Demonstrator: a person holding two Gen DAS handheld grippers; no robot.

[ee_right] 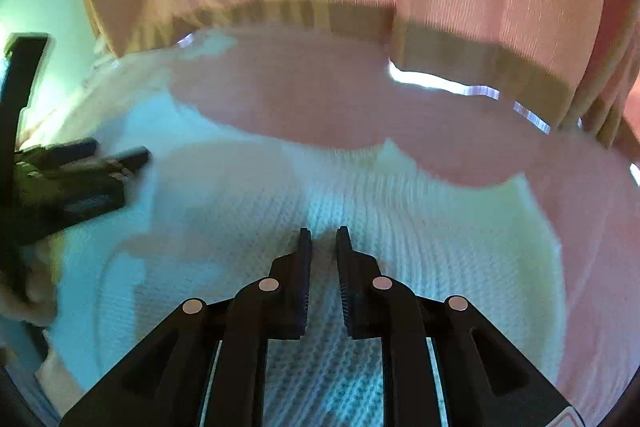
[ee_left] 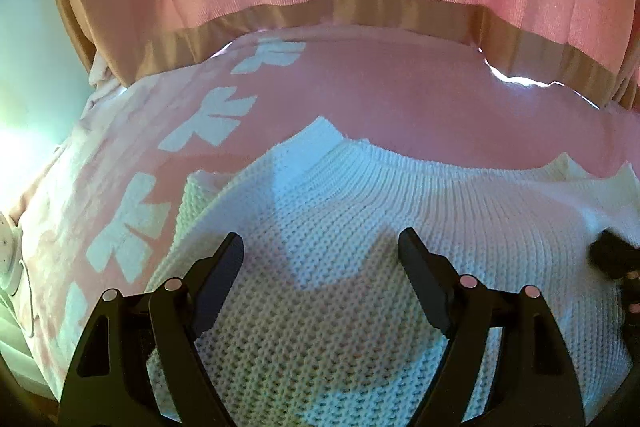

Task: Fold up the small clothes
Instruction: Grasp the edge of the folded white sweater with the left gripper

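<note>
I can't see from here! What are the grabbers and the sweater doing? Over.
Left tool open above white sweater. Right tool nearly shut, nothing clearly pinched. Sweater lies flat on pink blanket. Nothing in the way.

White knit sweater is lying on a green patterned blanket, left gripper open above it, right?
Not quite: the blanket under the white knit sweater is pink with white shapes, not green, as the left wrist view shows. The left gripper is indeed open above it.
</note>
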